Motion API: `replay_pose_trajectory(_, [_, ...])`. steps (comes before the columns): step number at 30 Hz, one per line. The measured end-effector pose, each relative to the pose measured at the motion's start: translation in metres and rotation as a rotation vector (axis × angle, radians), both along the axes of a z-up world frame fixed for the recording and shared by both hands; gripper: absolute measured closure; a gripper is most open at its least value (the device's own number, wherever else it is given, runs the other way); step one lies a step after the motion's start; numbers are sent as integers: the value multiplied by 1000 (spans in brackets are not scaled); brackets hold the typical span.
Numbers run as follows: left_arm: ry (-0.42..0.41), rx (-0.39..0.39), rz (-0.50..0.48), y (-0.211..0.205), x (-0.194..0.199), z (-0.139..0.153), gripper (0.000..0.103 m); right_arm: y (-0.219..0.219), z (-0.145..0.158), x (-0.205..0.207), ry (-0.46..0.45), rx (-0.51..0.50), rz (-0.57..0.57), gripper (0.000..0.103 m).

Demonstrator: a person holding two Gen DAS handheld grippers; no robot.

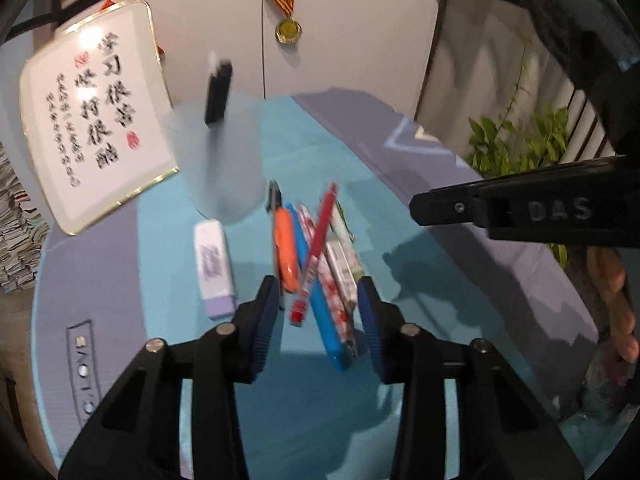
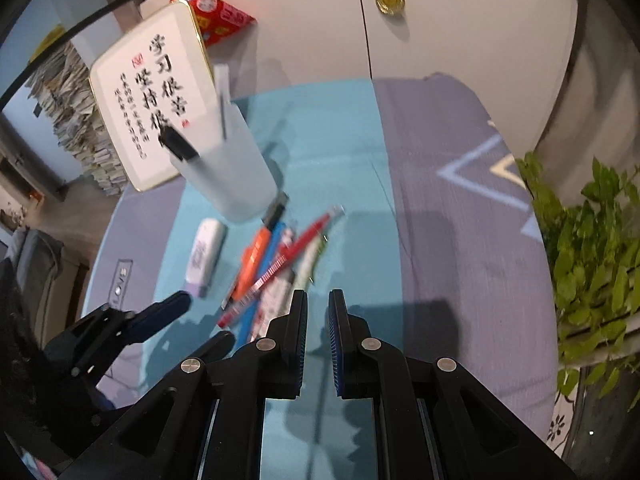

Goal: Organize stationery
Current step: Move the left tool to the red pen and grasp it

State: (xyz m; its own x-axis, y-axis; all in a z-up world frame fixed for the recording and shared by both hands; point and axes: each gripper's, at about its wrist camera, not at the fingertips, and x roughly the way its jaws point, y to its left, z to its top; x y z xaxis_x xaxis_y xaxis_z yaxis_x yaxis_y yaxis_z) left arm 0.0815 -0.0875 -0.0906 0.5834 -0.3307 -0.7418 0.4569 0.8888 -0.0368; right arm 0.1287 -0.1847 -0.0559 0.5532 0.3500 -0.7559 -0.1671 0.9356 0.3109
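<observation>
Left gripper point(image 1: 318, 300) is hanging just over the near end of the pen pile point(image 1: 316, 256) with its jaws apart around the pens, not pinching anything, while the right gripper point(image 2: 318, 308) sits clenched and empty just right of that same pile. The pile is an orange marker point(image 1: 286, 252), a blue pen point(image 1: 320, 304) and a red pen point(image 1: 316, 252) lying crossed on the teal mat point(image 1: 300, 400). Just behind the pile stands the frosted cup point(image 1: 230, 160) with a black marker point(image 1: 218, 92) in it, and a white-and-purple eraser point(image 1: 214, 268) lies left of the pile.
</observation>
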Motion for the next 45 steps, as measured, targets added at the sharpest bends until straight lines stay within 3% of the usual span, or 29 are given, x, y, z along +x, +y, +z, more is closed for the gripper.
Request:
replay_pose_trajectory(6, [48,-3,20,0,10,-15,88,-4,-14,-3,37,30,17,93])
replay_pose_trajectory(21, [82,-25,-1,7,3,-20,95,23,-32,-5,119,9,100,93])
replay_pose_trajectory(28, [102,-79,24,43,-27,-18,96,35,-36,-8,141,-26,110,93])
replay_pose_trajectory(34, [91,-9,27,60,-57,-24,95,49,-38,-6,155,-59,123,92])
replay_pose_trajectory(42, [83,35,18,59,-63,-29,94,57,-43,-2,157,-96,91,91])
replay_pose_trajectory(45, [85,36,21,58,-57,-30,85,49,-44,-2,152,-58,81,91])
